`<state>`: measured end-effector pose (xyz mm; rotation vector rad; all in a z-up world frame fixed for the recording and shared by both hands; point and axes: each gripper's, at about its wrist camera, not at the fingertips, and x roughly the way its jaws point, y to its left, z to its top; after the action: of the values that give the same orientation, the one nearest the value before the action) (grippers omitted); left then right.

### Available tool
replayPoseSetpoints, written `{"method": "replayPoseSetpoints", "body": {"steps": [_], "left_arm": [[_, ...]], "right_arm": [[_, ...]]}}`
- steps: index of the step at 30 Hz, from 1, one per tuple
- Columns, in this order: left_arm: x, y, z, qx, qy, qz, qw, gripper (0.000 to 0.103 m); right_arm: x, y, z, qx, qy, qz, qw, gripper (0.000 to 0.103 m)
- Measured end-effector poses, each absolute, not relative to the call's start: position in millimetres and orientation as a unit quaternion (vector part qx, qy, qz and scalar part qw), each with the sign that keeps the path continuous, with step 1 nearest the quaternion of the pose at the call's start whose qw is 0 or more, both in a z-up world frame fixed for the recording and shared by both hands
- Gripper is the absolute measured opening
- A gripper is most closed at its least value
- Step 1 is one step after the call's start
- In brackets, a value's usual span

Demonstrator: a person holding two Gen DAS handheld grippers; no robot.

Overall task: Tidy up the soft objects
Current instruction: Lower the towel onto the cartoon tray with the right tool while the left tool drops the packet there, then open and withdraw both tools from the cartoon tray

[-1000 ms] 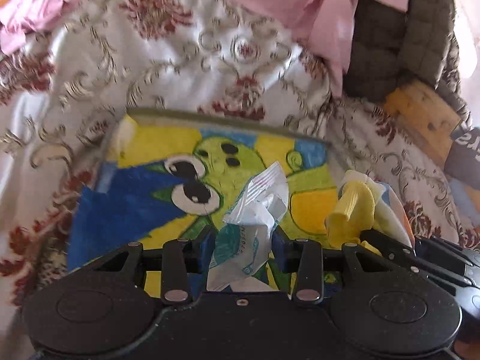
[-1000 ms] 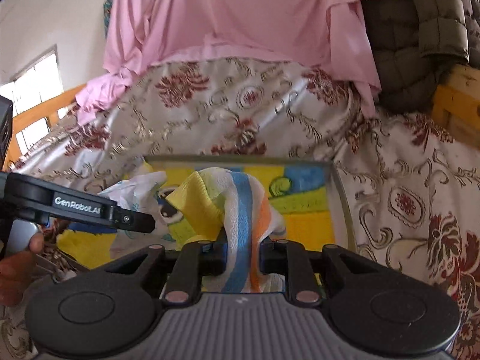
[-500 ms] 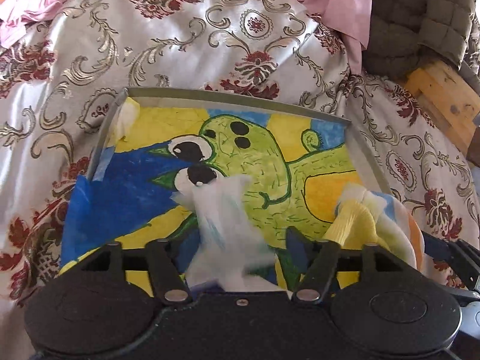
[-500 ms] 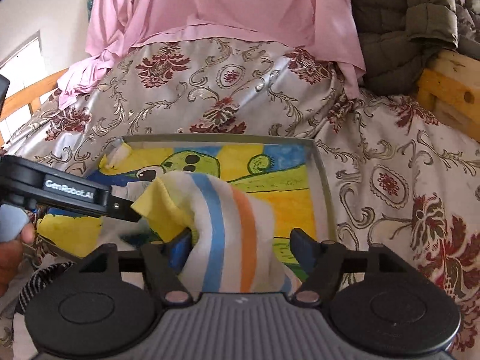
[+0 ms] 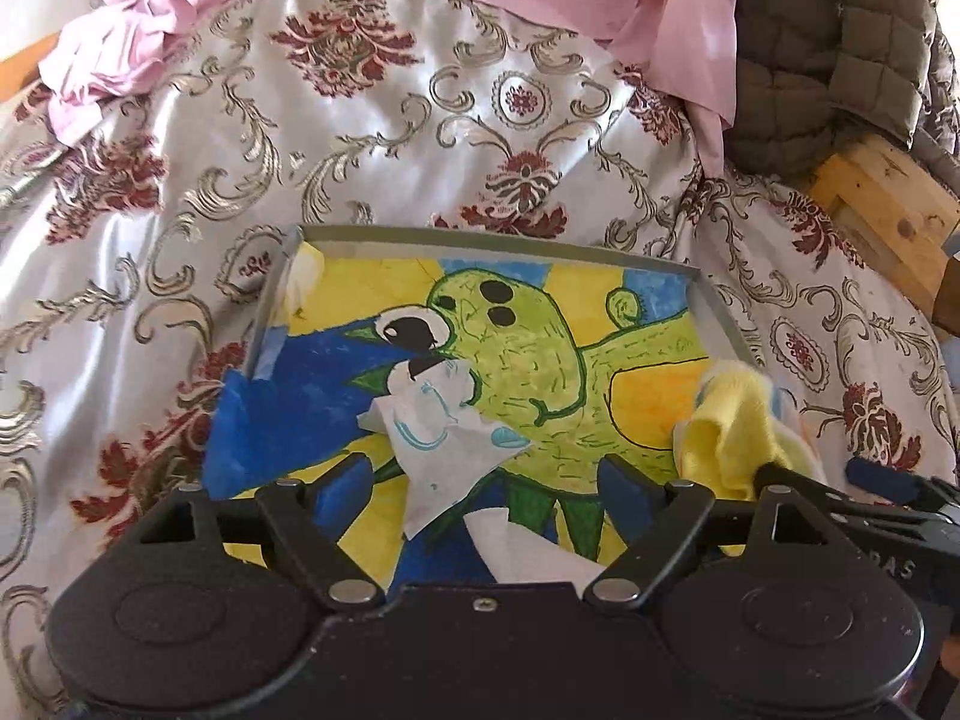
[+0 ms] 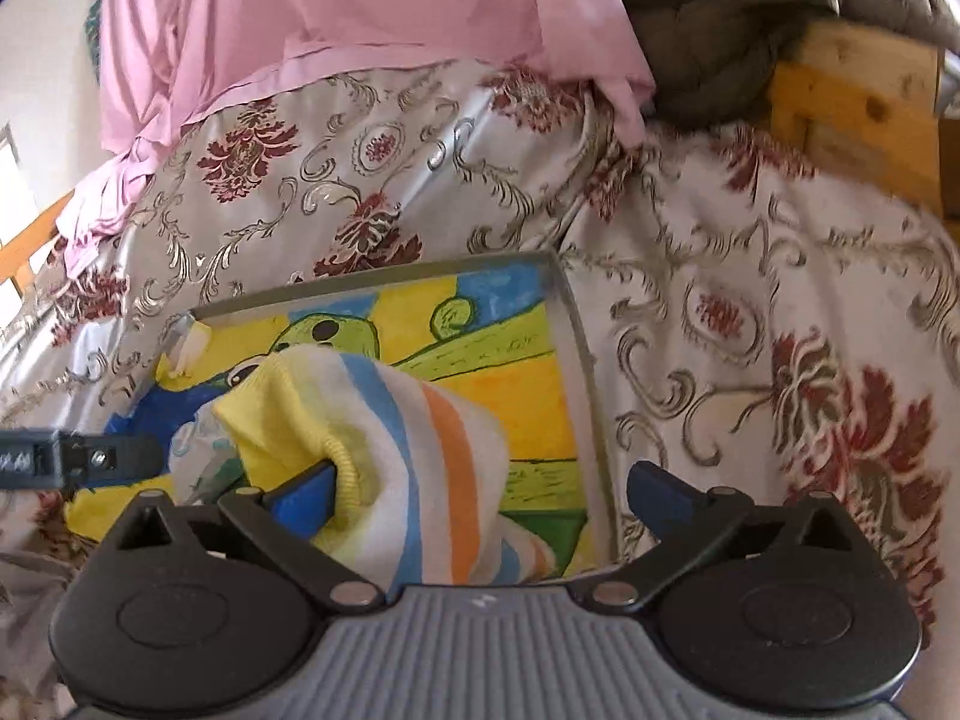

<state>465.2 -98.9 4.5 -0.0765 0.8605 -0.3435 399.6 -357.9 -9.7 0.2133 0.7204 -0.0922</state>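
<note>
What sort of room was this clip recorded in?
Most likely a bedroom: the tray sits on a bed covered by a floral satin bedspread, with a pink sheet and a quilted olive jacket heaped behind it, and a wooden bed frame at the edge.

The left gripper [image 5: 480, 480] points steeply downward, its two blue-padded fingers [image 5: 342, 495] spread wide. Its jaws have just been opening; a crumpled white packet [image 5: 444, 438] lies loose between them, nearer the left finger, and neither pad presses on it. The right gripper [image 6: 480, 486] tilts downward too, its jaws as far apart as they go, having just been opening as well. A striped sock [image 6: 414, 456] sits between its fingers, bunched against the left pad [image 6: 303, 495] and well clear of the right one, so it is not clamped. In the right wrist view, the left gripper's finger reaches in from the left edge, just beside the right gripper's left finger.
</note>
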Motion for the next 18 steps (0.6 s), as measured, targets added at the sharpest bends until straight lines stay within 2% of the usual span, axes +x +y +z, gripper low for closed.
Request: {"method": "replayPoseSetpoints", "body": {"steps": [9, 15, 18], "left_arm": [[449.8, -95.8, 19.6, -0.021, 0.397, -0.149, 0.905, 0.087], [446.4, -88.8, 23.3, -0.043, 0.392, -0.135, 0.909, 0.087], [435.3, -82.6, 33.7, -0.063, 0.376, -0.133, 0.915, 0.093]], "right_arm": [[435.5, -369.9, -0.2, 0.151, 0.371, -0.020, 0.916, 0.103], [419.5, -375.0, 24.0, 0.179, 0.339, -0.005, 0.924, 0.103], [398.3, -369.7, 36.4, 0.164, 0.310, -0.003, 0.937, 0.103]]}}
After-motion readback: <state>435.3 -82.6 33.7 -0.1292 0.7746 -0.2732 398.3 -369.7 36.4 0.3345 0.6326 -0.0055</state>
